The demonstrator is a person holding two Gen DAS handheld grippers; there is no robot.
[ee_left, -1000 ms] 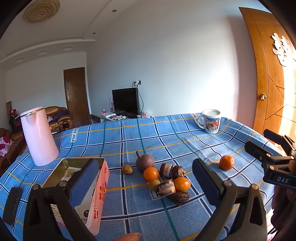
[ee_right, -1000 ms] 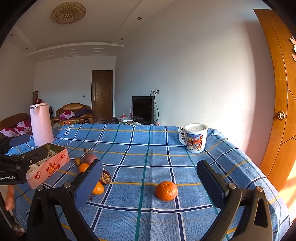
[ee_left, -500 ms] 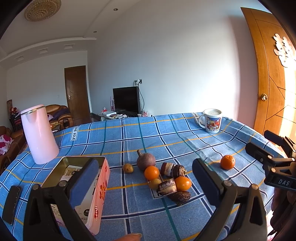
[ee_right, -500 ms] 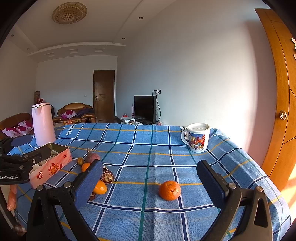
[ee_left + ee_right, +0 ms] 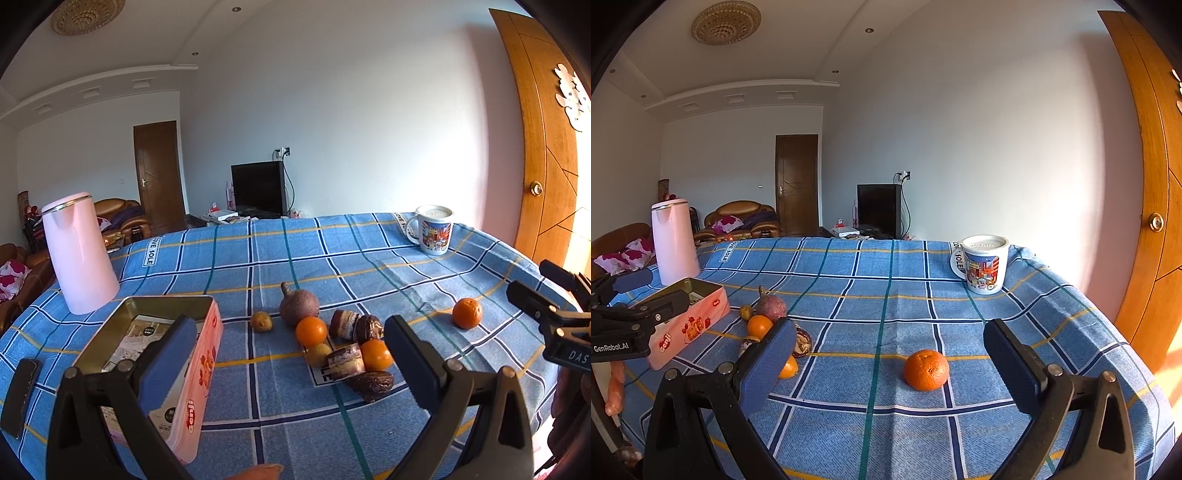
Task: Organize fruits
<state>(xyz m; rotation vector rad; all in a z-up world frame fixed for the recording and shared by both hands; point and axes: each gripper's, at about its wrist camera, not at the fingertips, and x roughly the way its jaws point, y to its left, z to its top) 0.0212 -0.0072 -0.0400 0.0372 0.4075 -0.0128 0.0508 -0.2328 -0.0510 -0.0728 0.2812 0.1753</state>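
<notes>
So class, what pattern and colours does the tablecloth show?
The cotton tablecloth is blue plaid with navy, white, yellow and teal lines, clearest in the right wrist view.

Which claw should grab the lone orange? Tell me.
Right. The right claw is open and the lone orange sits between its fingers, while the left claw faces the fruit pile beside the tin.

Lone tangerine (image 5: 926,370): orange, dimpled skin, resting on the cloth between the right jaws, nearer the right one. Fruit cluster (image 5: 341,343): two oranges, round purple stemmed fruit, two small yellow-brown fruits, dark wrinkled pieces, touching, between the left jaws. Pink tin (image 5: 159,354): open, behind the left jaw.
</notes>
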